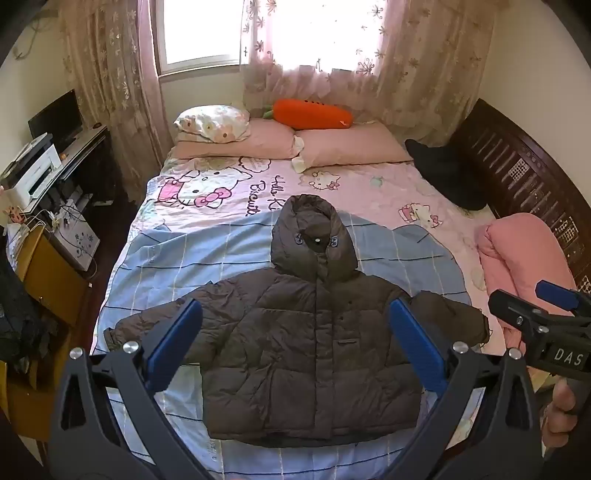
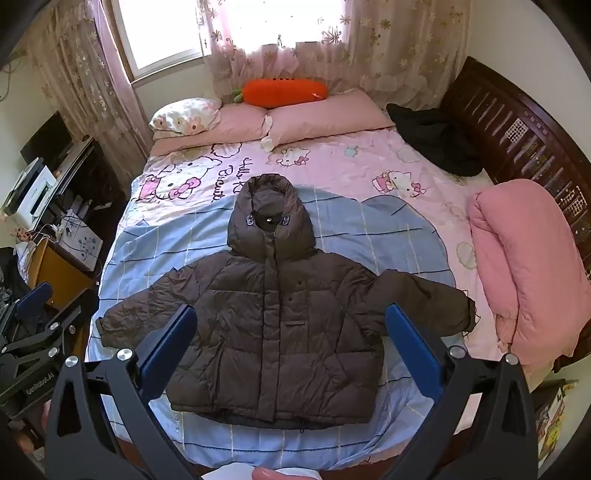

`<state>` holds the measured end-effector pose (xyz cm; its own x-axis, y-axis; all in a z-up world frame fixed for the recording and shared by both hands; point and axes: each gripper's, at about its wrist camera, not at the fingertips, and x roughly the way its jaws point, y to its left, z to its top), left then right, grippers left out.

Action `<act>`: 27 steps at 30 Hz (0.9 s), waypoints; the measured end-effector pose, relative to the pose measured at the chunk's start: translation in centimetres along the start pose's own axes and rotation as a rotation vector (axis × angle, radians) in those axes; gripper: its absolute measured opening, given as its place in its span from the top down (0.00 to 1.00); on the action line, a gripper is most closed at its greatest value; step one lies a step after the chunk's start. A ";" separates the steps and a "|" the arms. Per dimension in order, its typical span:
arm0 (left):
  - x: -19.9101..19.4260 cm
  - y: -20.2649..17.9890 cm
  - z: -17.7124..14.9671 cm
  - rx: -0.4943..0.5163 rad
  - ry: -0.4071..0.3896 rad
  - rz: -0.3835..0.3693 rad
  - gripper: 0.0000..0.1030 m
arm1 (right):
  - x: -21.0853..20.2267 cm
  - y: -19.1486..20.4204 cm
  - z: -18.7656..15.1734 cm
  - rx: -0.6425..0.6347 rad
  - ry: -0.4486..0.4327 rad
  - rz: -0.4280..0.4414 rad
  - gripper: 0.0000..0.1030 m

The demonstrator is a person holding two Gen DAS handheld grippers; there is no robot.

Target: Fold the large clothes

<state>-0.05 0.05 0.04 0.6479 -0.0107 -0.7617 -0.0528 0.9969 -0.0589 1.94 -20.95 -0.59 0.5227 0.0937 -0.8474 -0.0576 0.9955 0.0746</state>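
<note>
Just one brown puffer jacket (image 1: 310,350) flat on the bed (image 1: 155,266), two grippers' jaws spread wide.

A home bedroom is seen: bed (image 1: 258,236) (cartoon sheet), pillows (image 1: 258,142), curtained window (image 1: 201,31).

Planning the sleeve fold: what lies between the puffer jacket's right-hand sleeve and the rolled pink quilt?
Only bare bedsheet, best seen in the right wrist view, separates the jacket sleeve from the quilt.
</note>
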 end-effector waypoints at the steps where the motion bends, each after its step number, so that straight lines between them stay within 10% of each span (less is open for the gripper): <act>1: 0.0 0.0 0.0 0.001 0.000 0.001 0.02 | 0.0 0.0 0.0 -0.002 -0.001 0.000 0.01; 27: 0.9 0.2 -0.8 -0.003 0.032 0.022 0.02 | 0.9 0.5 -0.3 -0.007 0.025 -0.002 0.01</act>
<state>-0.07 0.15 -1.20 0.6218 0.0087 -0.7831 -0.0694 0.9966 -0.0441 2.12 -20.33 -1.53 0.5014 0.0917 -0.8603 -0.0631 0.9956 0.0694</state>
